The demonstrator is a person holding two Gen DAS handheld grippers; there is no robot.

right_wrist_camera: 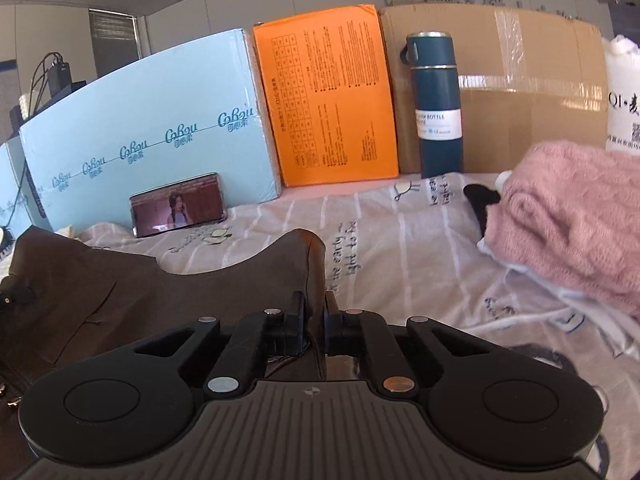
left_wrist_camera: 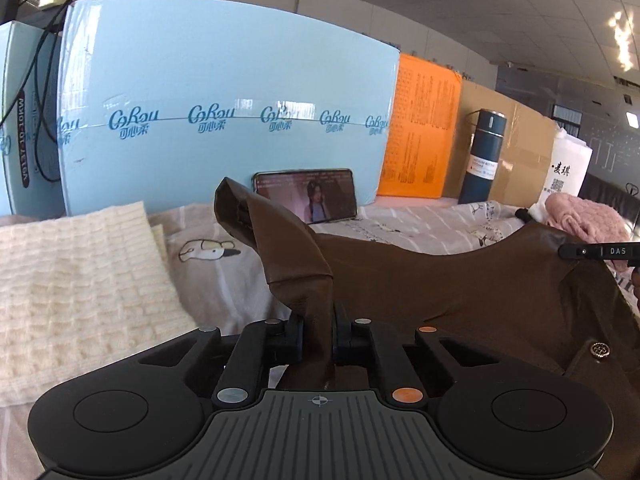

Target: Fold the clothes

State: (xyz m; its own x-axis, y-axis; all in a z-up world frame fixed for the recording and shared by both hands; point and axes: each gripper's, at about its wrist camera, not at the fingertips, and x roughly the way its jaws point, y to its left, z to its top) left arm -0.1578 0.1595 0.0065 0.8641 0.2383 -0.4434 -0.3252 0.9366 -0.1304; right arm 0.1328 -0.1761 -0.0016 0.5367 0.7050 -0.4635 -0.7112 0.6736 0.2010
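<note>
A brown buttoned garment (left_wrist_camera: 460,280) is held up off the bed between both grippers. My left gripper (left_wrist_camera: 318,320) is shut on one bunched brown corner, whose loose end stands up above the jaws. In the right wrist view my right gripper (right_wrist_camera: 316,312) is shut on the other corner of the same brown garment (right_wrist_camera: 160,300), which sags to the left. The right gripper's tip shows at the far right of the left wrist view. A folded cream knit (left_wrist_camera: 68,288) lies at the left, and a pink knit (right_wrist_camera: 576,216) lies at the right.
A printed bedsheet (right_wrist_camera: 400,248) covers the surface. Along the back stand a light blue box (left_wrist_camera: 224,100), an orange box (right_wrist_camera: 328,96), a cardboard box (right_wrist_camera: 520,88) and a dark blue bottle (right_wrist_camera: 436,108). A phone (right_wrist_camera: 178,204) leans on the blue box, screen lit.
</note>
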